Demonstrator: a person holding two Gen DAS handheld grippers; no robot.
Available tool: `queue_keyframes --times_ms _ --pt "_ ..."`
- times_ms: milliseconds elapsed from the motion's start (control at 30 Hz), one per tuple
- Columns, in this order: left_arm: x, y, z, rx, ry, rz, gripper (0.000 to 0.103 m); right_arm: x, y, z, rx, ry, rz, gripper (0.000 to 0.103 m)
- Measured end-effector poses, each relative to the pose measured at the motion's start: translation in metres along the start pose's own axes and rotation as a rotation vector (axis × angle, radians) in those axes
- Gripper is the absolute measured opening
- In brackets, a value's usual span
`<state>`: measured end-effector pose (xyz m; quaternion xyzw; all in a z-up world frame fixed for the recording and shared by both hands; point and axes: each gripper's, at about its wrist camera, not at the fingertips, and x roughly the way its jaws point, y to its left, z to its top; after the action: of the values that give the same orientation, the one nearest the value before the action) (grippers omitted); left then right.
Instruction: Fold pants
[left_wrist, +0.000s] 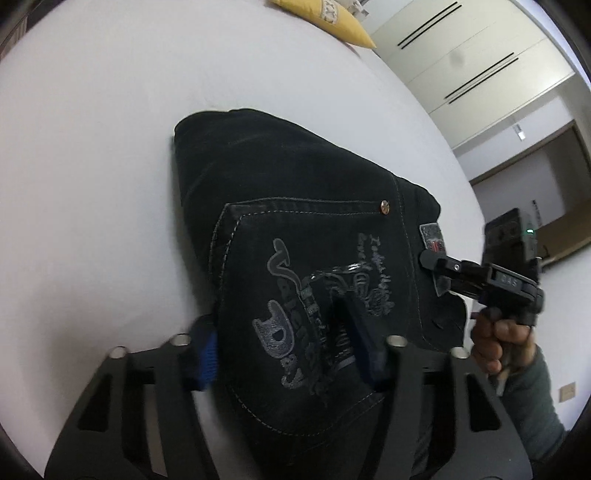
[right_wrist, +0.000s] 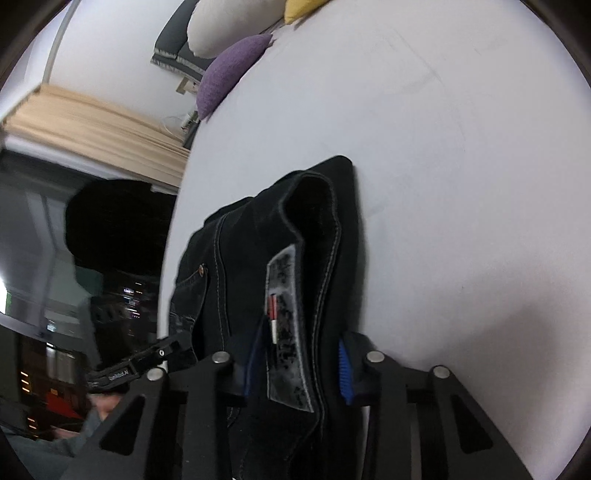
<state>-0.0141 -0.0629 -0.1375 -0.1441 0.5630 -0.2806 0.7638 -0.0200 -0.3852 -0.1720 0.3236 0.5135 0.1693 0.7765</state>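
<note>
Pants (left_wrist: 295, 206) lay folded on the bed (left_wrist: 92, 166); both grippers, left (left_wrist: 291, 350) and right (right_wrist: 295, 354), straddled denim, clamp uncertain. A loose hold risked layers slipping apart.

At lower centre of the left wrist view, we see grey ornate lettering printed on the back pocket (left_wrist: 317, 310) of the black pants (left_wrist: 280, 177), too stylised for us to read. In the right wrist view, the hand-held gripper (right_wrist: 122, 373) at lower left carries small white lettering, blurred beyond reading.
</note>
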Motion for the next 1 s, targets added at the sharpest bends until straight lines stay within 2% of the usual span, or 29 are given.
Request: queue_keyframes --times_ms 67,167,300,467,633,800,867,1000 --pt "-0.004 -0.002 0.0 -0.008 -0.017 -0.011 0.035 -0.001 0.015 -0.001 -0.051 -0.011 -0.073 0.03" --pt "-0.009 -0.005 0.006 0.005 -0.03 -0.009 0.025 -0.006 0.04 0.003 -0.128 -0.035 -0.138 0.025" --pt "-0.025 -0.006 0.012 0.009 -0.06 -0.021 0.023 -0.018 0.078 0.011 -0.216 -0.077 -0.154 0.023" --pt "-0.07 0.008 0.037 0.033 -0.156 0.013 0.023 -0.014 0.11 0.038 -0.277 -0.097 -0.107 0.023" --pt "-0.1 0.033 0.074 0.077 -0.217 0.114 0.023 0.024 0.14 0.079 -0.316 -0.086 -0.046 0.023" --pt "-0.096 0.069 0.106 0.066 -0.229 0.181 0.023 0.085 0.162 0.122 -0.319 -0.058 -0.024 0.023" --pt "-0.099 0.092 0.114 0.07 -0.225 0.201 0.023 0.102 0.157 0.131 -0.308 -0.041 -0.026 0.023" --pt "-0.062 0.121 0.127 0.041 -0.169 0.228 0.023 0.137 0.128 0.138 -0.263 0.009 -0.064 0.023"
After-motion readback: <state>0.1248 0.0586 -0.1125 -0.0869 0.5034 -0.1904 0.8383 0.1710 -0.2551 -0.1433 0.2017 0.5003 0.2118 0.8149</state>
